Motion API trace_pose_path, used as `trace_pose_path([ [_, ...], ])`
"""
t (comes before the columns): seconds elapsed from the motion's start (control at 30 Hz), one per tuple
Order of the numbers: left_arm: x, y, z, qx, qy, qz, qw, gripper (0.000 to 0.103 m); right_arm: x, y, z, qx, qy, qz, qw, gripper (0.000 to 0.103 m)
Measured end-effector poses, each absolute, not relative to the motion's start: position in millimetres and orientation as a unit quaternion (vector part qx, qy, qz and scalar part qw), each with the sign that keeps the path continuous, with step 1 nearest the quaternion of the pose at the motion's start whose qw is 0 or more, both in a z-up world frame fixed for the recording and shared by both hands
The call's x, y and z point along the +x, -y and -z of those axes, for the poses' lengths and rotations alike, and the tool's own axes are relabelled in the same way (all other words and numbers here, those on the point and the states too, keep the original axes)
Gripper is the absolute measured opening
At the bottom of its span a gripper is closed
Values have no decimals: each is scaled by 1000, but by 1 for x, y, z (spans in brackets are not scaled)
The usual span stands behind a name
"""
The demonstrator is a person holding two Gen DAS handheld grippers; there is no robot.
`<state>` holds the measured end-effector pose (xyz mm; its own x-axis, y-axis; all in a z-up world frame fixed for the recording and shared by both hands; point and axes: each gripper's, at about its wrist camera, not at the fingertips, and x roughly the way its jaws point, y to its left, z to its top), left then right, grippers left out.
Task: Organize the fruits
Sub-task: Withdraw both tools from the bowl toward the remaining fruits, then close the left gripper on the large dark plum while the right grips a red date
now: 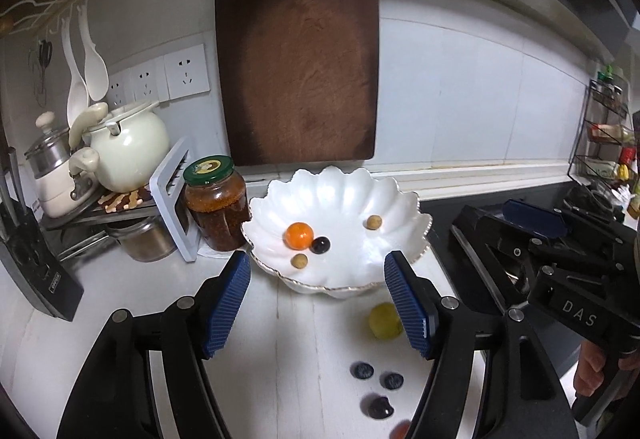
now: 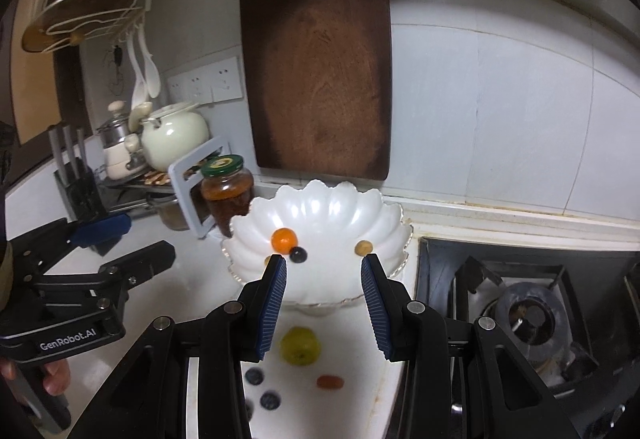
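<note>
While both empty, parted grippers hover, right gripper [image 1: 532, 223] reads "DAS", left gripper [image 2: 116, 243] "GenRobot.AI".

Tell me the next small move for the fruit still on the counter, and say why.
Probably lower the right gripper onto the green fruit and close on it. Both grippers are empty, the fruit lies on the counter just short of the white bowl, directly below the open jaws.

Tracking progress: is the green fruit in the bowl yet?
Out. The green fruit lies on the counter in front of the bowl, beside blueberries.
</note>
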<state>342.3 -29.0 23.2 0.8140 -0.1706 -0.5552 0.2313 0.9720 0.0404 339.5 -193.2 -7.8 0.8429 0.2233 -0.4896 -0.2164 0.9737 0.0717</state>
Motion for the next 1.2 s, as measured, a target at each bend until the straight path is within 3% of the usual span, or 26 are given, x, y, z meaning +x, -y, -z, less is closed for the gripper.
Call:
trace_pose_path([
  [0.43,299,21,-11,74,-288,122,947,69,290,183,16,-19,-257,-114,959,40],
  [1.2,278,16,36,159,-324,203,910,69,258,154,82,-24,-353,-153,923,40],
])
